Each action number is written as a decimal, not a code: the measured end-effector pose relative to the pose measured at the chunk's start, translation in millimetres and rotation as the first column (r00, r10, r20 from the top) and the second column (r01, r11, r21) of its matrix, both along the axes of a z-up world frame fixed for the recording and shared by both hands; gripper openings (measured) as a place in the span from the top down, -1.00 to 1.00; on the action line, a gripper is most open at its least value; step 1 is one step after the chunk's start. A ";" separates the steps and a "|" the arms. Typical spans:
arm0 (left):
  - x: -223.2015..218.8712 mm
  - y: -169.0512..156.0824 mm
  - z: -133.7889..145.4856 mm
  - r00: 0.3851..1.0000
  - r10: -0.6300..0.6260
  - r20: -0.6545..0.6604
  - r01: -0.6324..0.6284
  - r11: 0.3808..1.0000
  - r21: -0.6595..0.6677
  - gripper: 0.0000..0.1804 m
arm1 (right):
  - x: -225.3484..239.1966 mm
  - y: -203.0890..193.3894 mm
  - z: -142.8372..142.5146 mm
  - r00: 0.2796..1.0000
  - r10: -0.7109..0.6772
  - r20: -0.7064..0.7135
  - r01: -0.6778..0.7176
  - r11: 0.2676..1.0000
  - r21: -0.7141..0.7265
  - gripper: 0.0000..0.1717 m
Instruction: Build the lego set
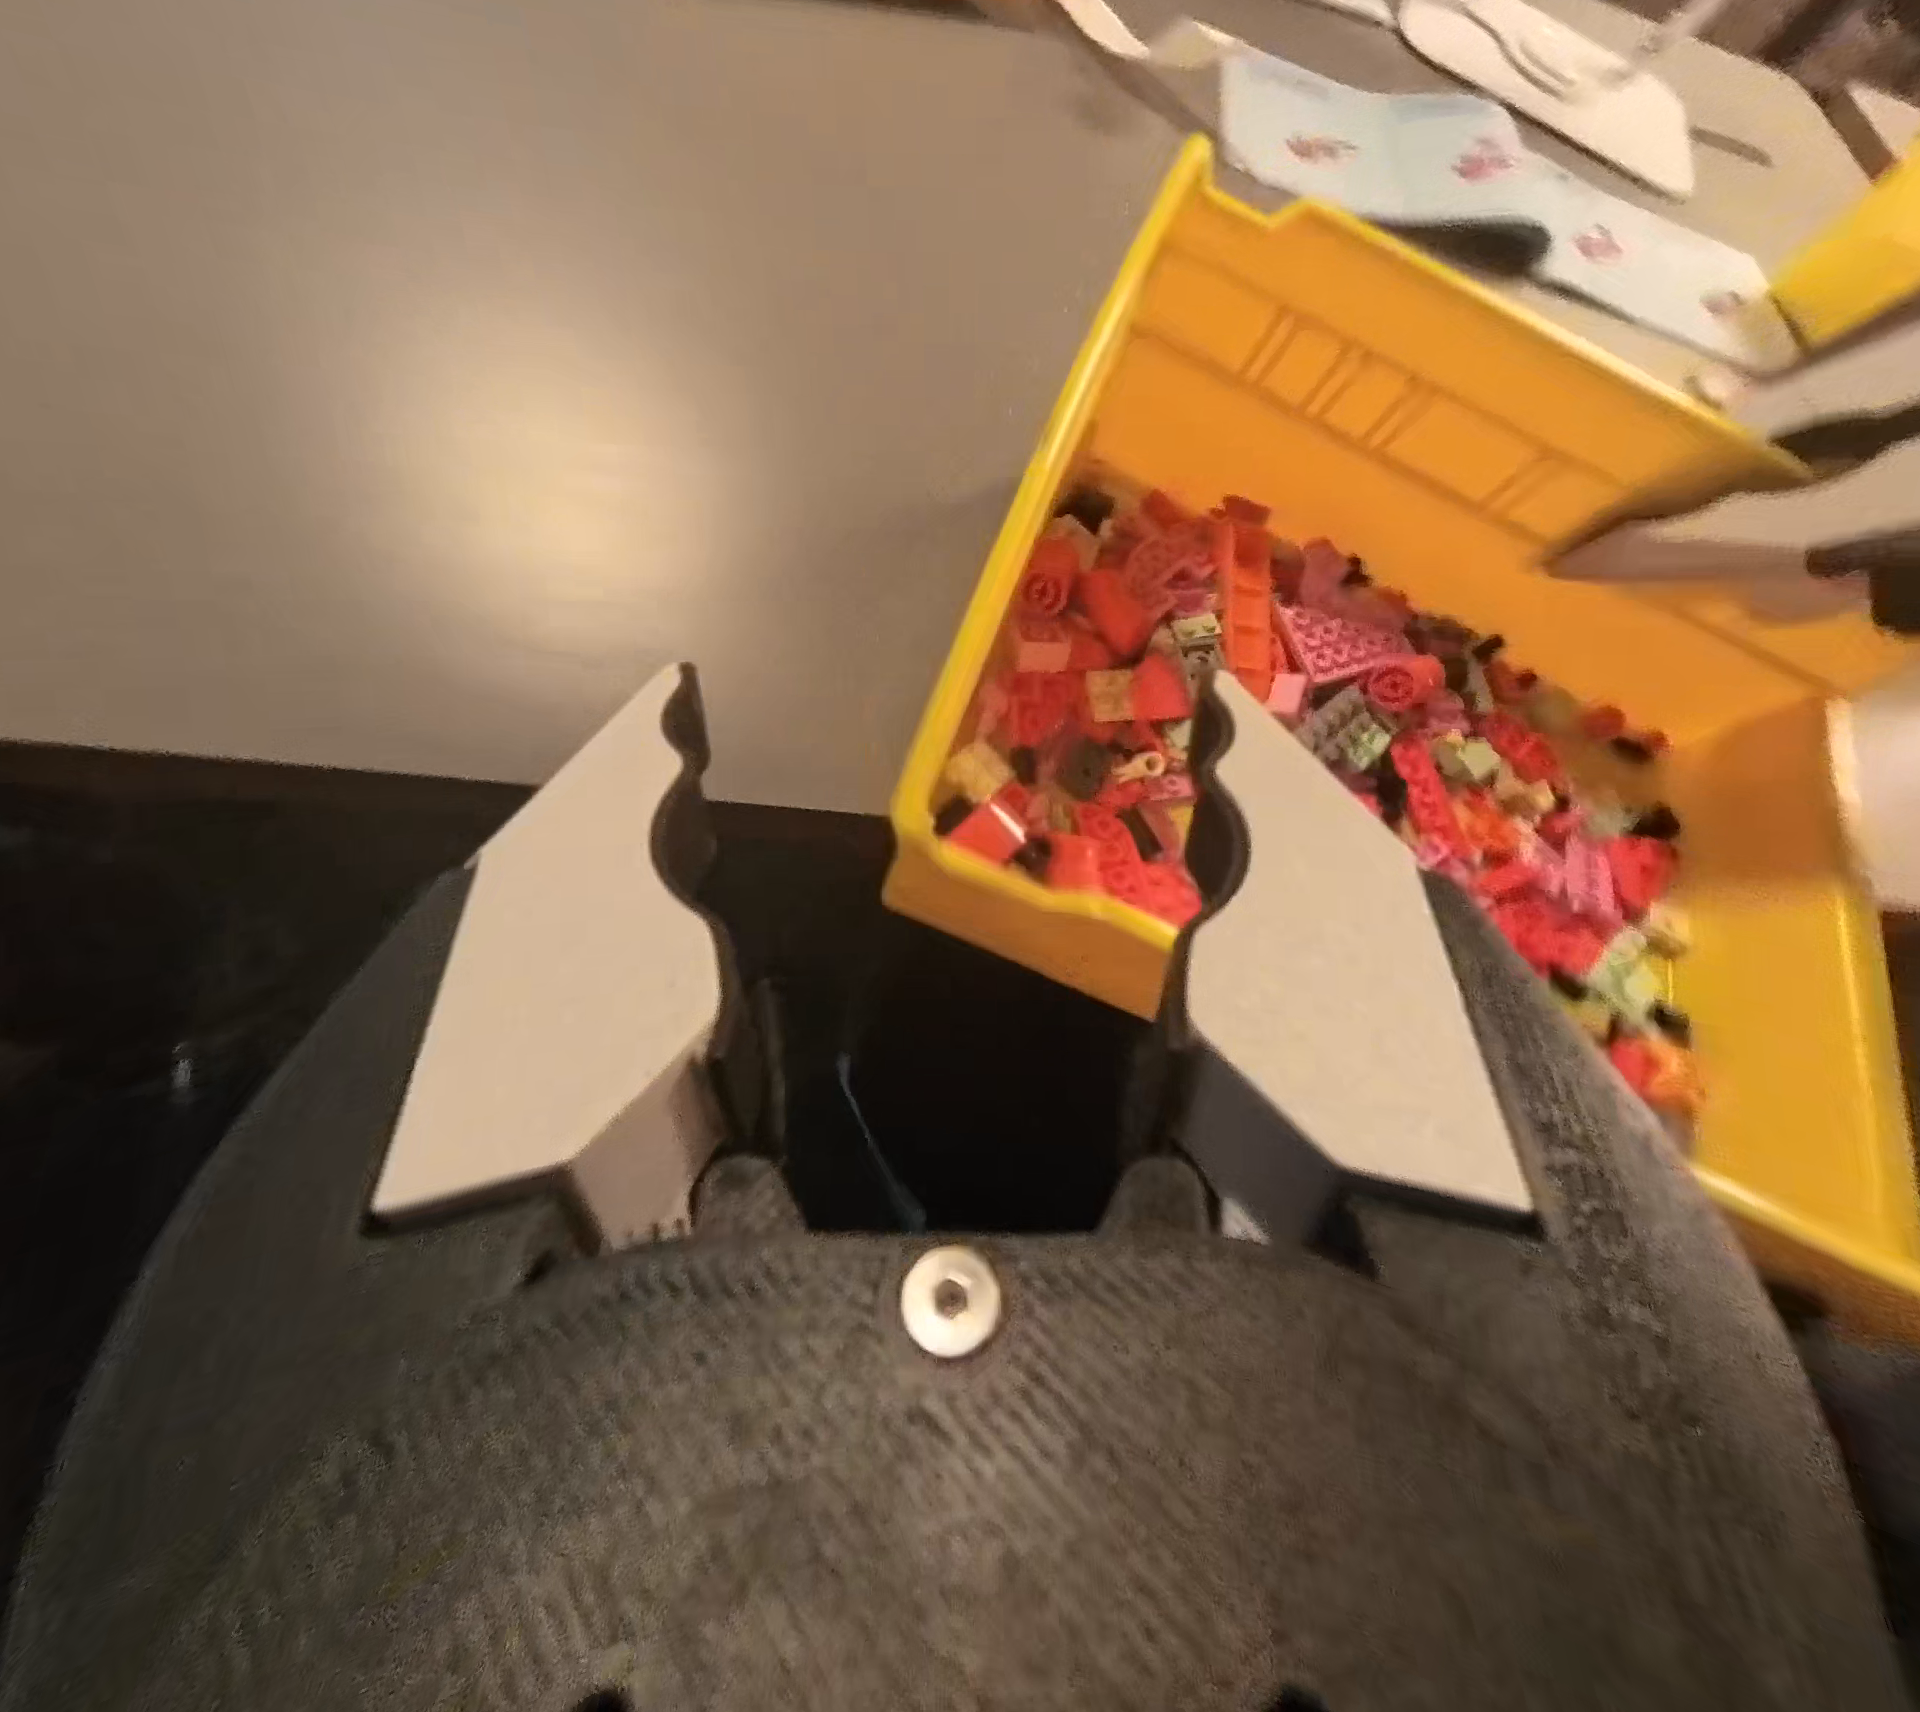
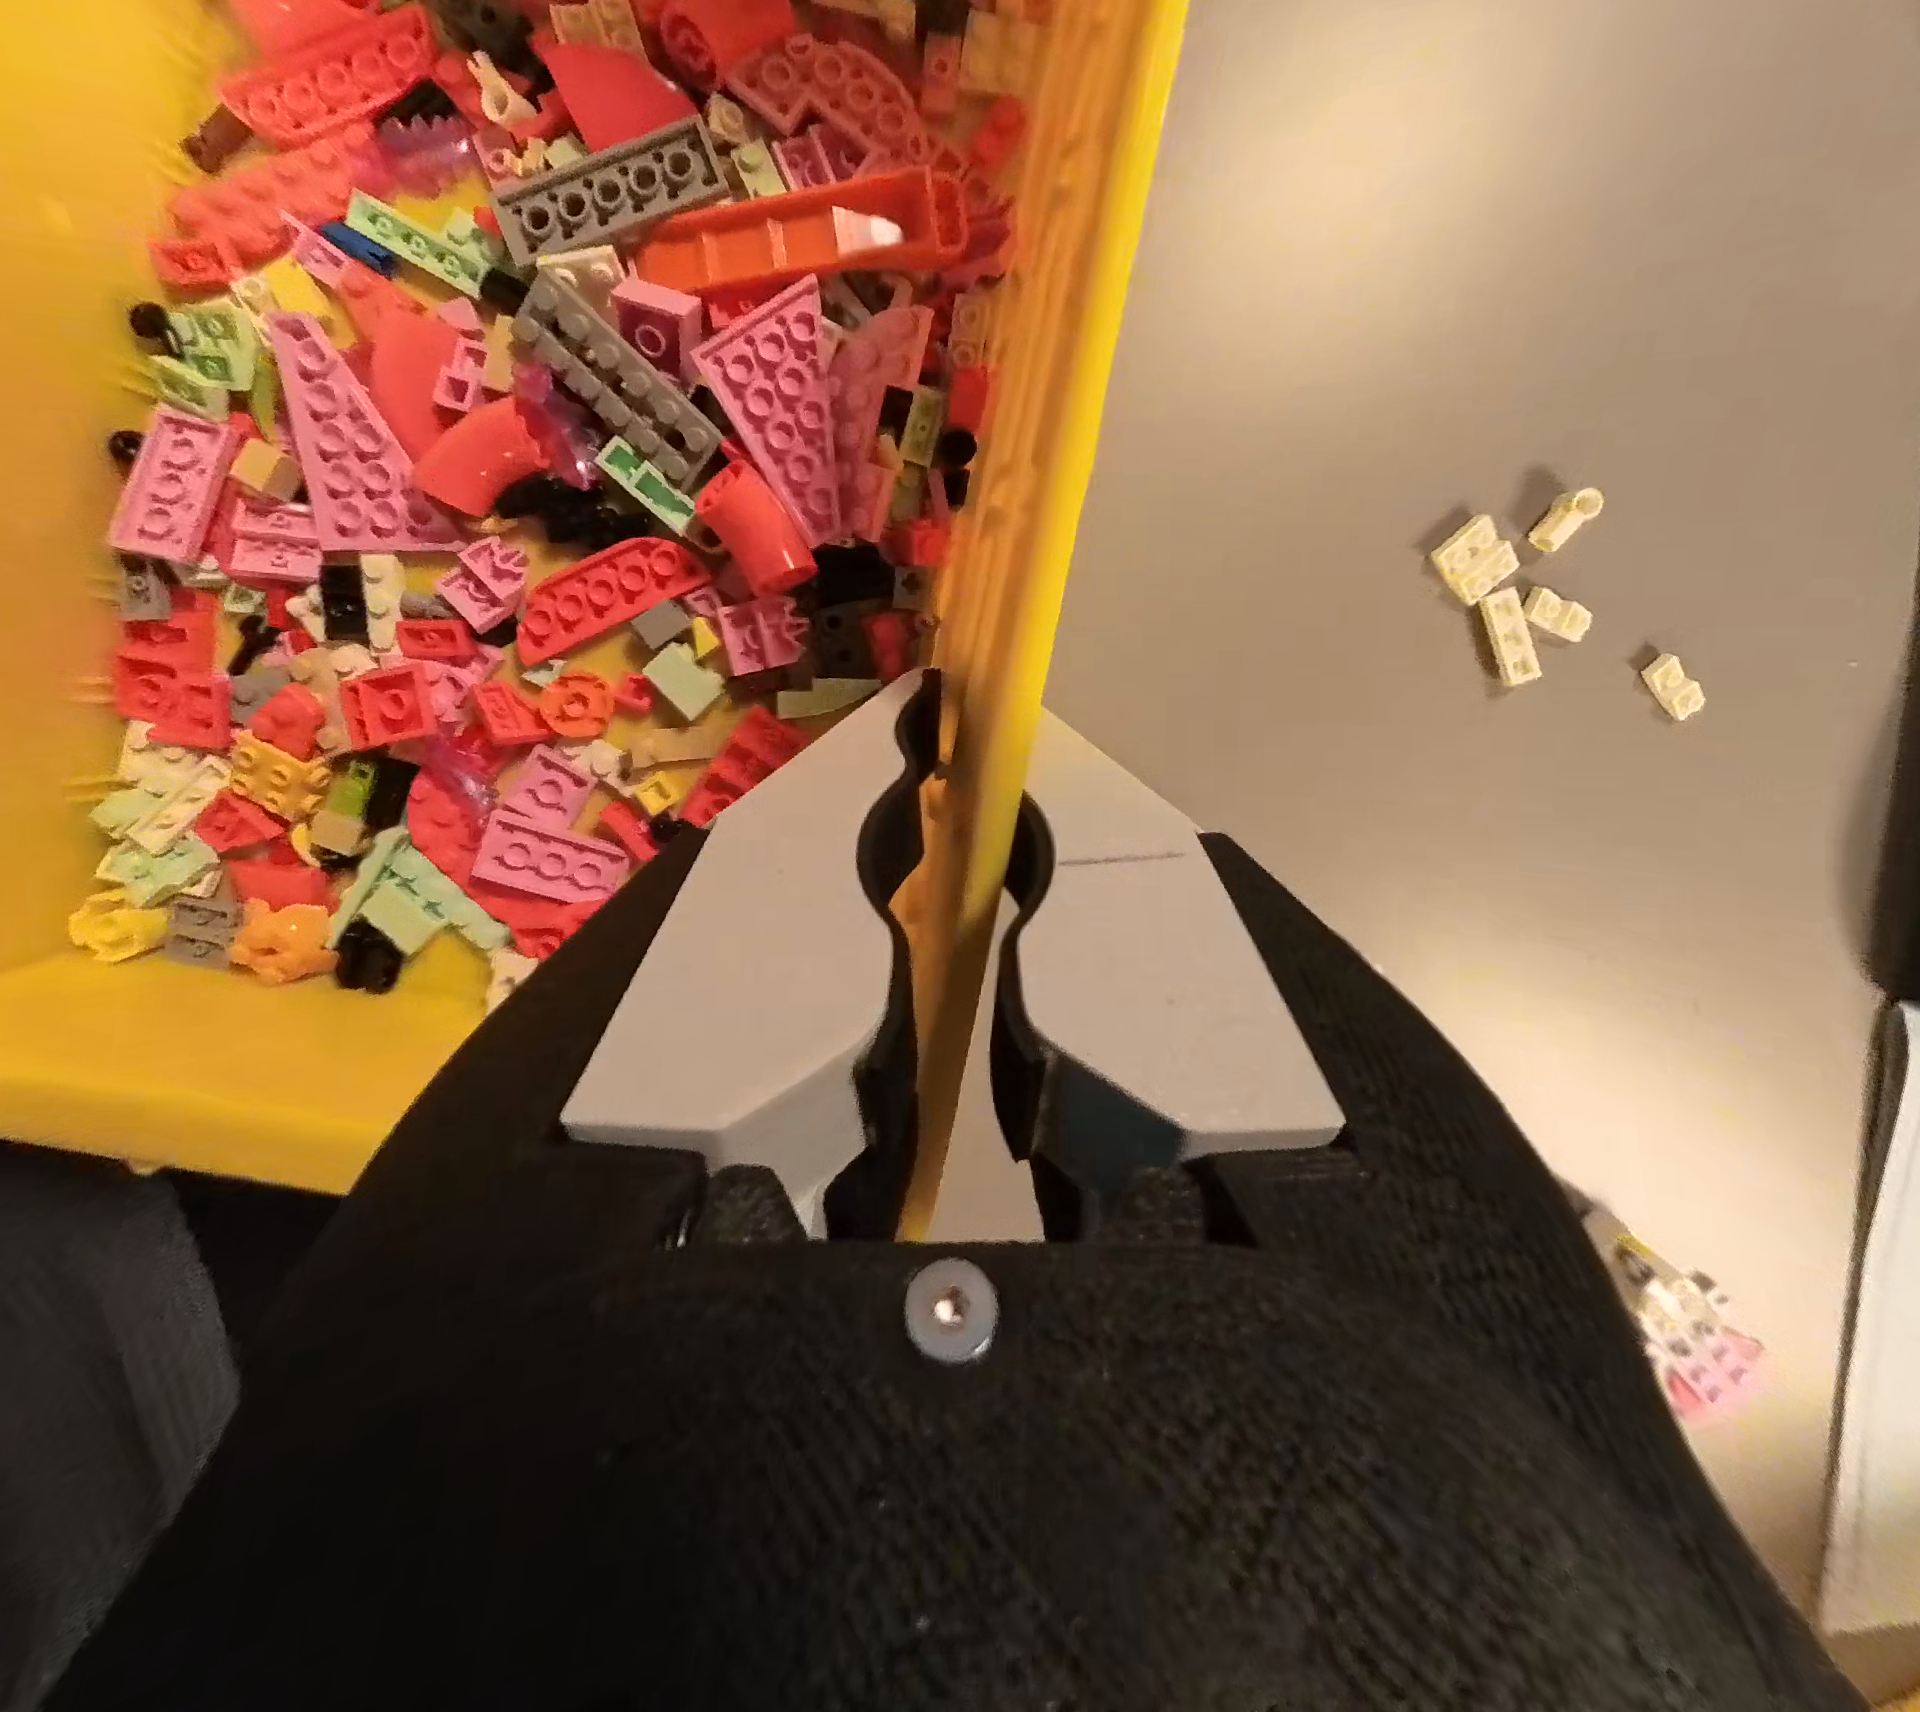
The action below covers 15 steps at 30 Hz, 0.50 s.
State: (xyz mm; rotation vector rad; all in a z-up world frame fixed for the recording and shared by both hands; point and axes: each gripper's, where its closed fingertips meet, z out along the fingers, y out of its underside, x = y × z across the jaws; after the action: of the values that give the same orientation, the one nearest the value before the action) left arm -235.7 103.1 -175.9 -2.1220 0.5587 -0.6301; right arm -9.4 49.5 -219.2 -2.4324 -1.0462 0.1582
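Grey table (image 2: 1455, 208): right jaws apparently clamp yellow bin (image 2: 1101, 312) wall; left jaws agape.

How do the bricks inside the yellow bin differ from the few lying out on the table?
The bricks in the yellow bin form a dense, jumbled heap of red, pink, grey, black and green; the loose bricks on the grey table are a sparse cluster, all pale cream. The bin's heap includes long plates; the table's pieces are all small. Both are studded toy bricks.

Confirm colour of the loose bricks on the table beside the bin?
Pale cream bricks, clearest in the right wrist view.
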 end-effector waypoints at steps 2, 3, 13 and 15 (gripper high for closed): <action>15.2 -13.6 -4.1 0.991 -0.134 0.002 0.134 0.990 -0.054 0.01 | 7.9 -7.8 2.7 0.999 0.027 0.036 -0.028 0.999 0.029 0.96; 22.1 -21.0 -7.4 0.981 -0.196 0.000 0.195 0.977 -0.089 0.06 | 11.4 -11.0 4.8 0.999 0.033 0.041 -0.035 0.999 0.042 0.96; 70.0 -62.6 -4.9 0.933 -0.356 0.053 0.360 0.926 -0.111 0.35 | 39.7 -43.5 12.2 0.992 0.075 0.100 -0.087 0.989 0.118 0.96; 73.9 -63.2 -1.5 0.939 -0.338 0.072 0.343 0.936 -0.082 0.33 | 40.0 -49.0 13.5 0.990 0.093 0.107 -0.106 0.987 0.123 0.96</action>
State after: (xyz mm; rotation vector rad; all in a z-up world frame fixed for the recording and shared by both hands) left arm -161.8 39.9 -177.4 -2.1025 0.8921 -0.9223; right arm 30.6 0.5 -205.7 -2.2940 -1.1858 0.0010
